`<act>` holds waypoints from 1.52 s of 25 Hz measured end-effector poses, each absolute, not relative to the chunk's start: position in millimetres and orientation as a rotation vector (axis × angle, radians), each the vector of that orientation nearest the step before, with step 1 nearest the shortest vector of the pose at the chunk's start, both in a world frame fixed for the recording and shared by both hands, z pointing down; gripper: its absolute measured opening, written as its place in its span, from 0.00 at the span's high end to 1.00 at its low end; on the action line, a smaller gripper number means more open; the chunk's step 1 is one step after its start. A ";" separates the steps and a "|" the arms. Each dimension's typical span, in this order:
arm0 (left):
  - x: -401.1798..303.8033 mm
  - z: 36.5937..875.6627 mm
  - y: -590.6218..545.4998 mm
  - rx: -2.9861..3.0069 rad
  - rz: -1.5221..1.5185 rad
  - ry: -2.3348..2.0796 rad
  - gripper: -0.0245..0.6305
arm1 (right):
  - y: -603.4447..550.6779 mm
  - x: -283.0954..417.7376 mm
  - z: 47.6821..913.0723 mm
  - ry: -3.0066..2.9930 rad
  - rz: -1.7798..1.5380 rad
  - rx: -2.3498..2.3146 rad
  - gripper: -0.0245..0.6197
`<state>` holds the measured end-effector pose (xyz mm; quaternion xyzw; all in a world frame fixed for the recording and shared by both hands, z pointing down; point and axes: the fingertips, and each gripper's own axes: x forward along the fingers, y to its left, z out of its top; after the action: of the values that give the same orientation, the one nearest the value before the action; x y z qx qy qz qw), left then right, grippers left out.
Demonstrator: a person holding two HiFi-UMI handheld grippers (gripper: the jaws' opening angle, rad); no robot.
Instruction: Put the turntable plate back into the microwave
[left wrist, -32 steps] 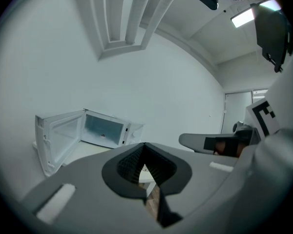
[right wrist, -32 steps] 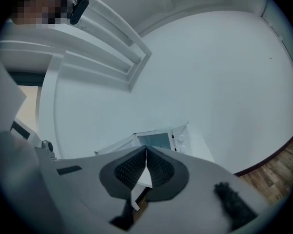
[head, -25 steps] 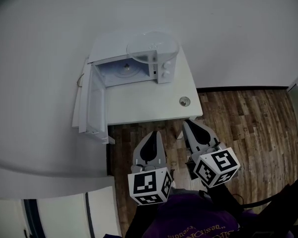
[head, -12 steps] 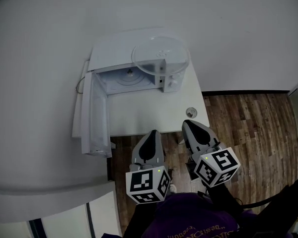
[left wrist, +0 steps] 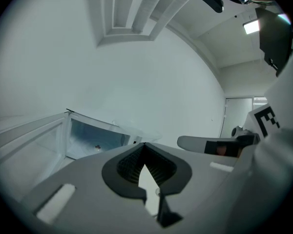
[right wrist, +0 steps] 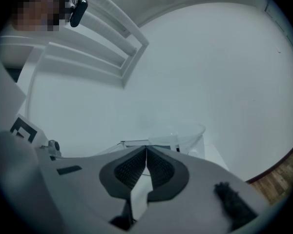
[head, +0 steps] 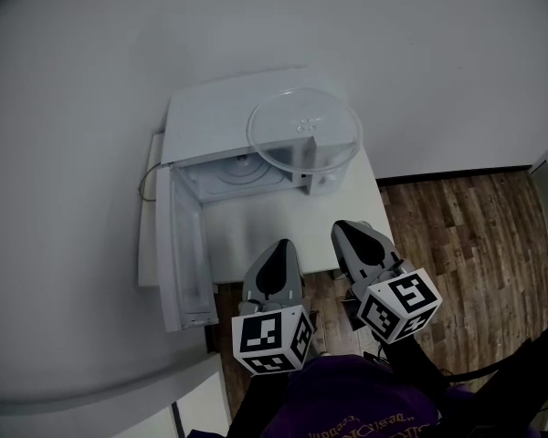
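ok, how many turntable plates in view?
1. The turntable plate lies on top of the microwave, toward its right end in the head view. The open cavity shows only partly, so another could be hidden.

A clear glass turntable plate [head: 304, 130] sits atop the white microwave [head: 221, 117], at its right end; the door [head: 184, 254] is swung open leftward. The left gripper [head: 278, 246] and right gripper [head: 349, 230] hover at the table's [head: 256, 231] front edge.

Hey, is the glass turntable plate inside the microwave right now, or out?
Out. The clear round glass plate rests on top of the white microwave, whose door hangs open.
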<state>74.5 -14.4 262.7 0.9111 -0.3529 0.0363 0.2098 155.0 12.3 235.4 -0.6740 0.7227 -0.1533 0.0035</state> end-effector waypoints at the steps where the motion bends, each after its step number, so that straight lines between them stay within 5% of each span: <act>1: 74.9 262.7 -19.8 2.536 0.101 -0.978 0.96 | 7.0 154.5 235.5 2.268 -0.480 -2.114 0.95; 29: 111.6 276.6 -80.5 2.407 0.009 -0.951 0.96 | -39.9 243.5 262.2 2.029 -0.620 -2.225 0.94; 32: 126.4 280.0 -87.8 2.373 0.004 -0.923 0.96 | -48.1 249.3 263.9 2.044 -0.663 -2.178 0.88; 38: 155.8 311.0 -84.0 2.199 -0.021 -0.716 0.82 | -56.1 257.0 285.0 2.011 -0.845 -2.060 0.83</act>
<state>155.8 -84.0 311.0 0.8703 -0.2834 -0.0085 0.4028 257.0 -56.1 285.0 -0.6847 0.6687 -0.2811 0.0705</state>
